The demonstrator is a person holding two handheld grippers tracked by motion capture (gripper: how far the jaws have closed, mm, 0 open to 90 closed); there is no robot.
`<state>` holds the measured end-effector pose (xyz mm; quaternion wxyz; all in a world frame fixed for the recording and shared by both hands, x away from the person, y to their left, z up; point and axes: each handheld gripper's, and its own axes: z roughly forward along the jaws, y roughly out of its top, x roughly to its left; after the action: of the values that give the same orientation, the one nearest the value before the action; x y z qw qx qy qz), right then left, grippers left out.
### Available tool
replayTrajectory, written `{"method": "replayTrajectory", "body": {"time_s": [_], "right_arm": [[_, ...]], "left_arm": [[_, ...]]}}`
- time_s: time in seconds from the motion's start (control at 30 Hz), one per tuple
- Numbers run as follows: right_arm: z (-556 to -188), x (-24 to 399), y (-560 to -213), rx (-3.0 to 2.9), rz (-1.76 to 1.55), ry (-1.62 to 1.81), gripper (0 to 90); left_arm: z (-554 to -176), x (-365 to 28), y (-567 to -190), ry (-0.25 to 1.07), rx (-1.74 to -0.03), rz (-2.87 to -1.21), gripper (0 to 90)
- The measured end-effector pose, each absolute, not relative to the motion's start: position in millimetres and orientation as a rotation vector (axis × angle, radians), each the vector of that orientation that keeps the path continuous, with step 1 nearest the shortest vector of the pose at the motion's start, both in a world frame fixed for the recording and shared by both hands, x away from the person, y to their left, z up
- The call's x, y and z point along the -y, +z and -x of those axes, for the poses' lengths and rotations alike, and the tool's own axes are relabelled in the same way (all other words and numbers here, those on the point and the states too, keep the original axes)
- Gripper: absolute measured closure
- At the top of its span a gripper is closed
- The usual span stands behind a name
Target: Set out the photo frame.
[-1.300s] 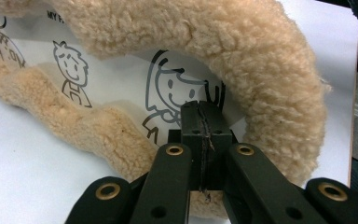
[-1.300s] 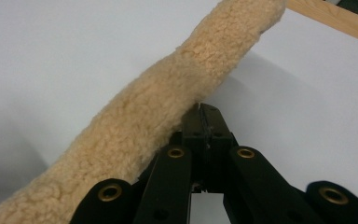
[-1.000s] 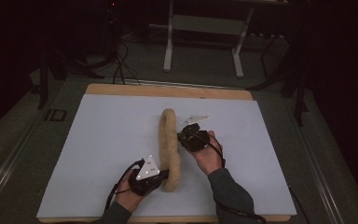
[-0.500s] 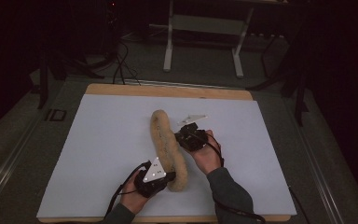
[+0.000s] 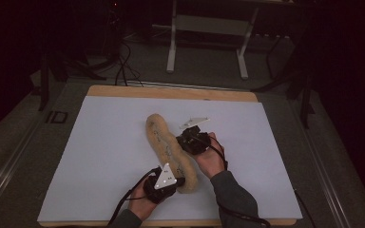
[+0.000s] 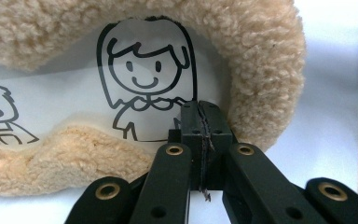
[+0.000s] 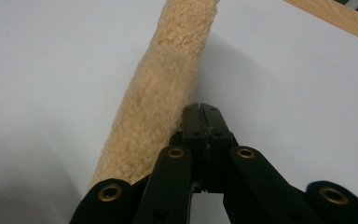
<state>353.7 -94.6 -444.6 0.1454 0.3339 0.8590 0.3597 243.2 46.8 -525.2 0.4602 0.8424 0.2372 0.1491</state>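
A long tan fleece piece [image 5: 164, 142] with a white lining printed with cartoon figures [image 6: 144, 74] lies diagonally on the white mat [image 5: 100, 142]. My left gripper [image 5: 173, 183] is at its near end, and in the left gripper view [image 6: 200, 119] the jaws are shut on the lining's edge. My right gripper [image 5: 183, 142] is at the middle of its right side. In the right gripper view [image 7: 204, 116] the jaws are shut against the edge of the fleece [image 7: 163, 84], which runs away to the upper left.
The mat covers a wooden table whose bare far edge [image 5: 171, 92] shows. Behind the table stand a metal frame's legs [image 5: 206, 42] and cables [image 5: 123, 61] on a dark floor. Bare mat spreads to the left and right of the fleece.
The fleece piece has swung from straight to diagonal: its far end went left and its near end right. My left gripper moved right with it, and the right gripper moved slightly.
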Motion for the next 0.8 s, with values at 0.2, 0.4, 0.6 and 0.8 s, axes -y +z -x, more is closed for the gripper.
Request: {"method": "replayTrajectory", "body": {"time_s": [0.2, 0.4, 0.6, 0.8], "right_arm": [[-352, 91, -444, -2.493, -0.927, 1.047, 89.9], [-351, 89, -443, -2.501, -0.908, 1.035, 89.4], [-350, 95, -443, -2.497, -0.912, 1.022, 82.5], [-348, 101, -442, -2.478, -0.929, 1.003, 76.7]], "left_arm": [[-244, -44, -527, 0.407, -0.612, -2.061, 90.0], [-244, -43, -528, 0.432, -0.645, -2.046, 90.0], [-244, -43, -529, 0.439, -0.643, -2.059, 90.0], [-243, -46, -526, 0.442, -0.636, -2.056, 88.0]]}}
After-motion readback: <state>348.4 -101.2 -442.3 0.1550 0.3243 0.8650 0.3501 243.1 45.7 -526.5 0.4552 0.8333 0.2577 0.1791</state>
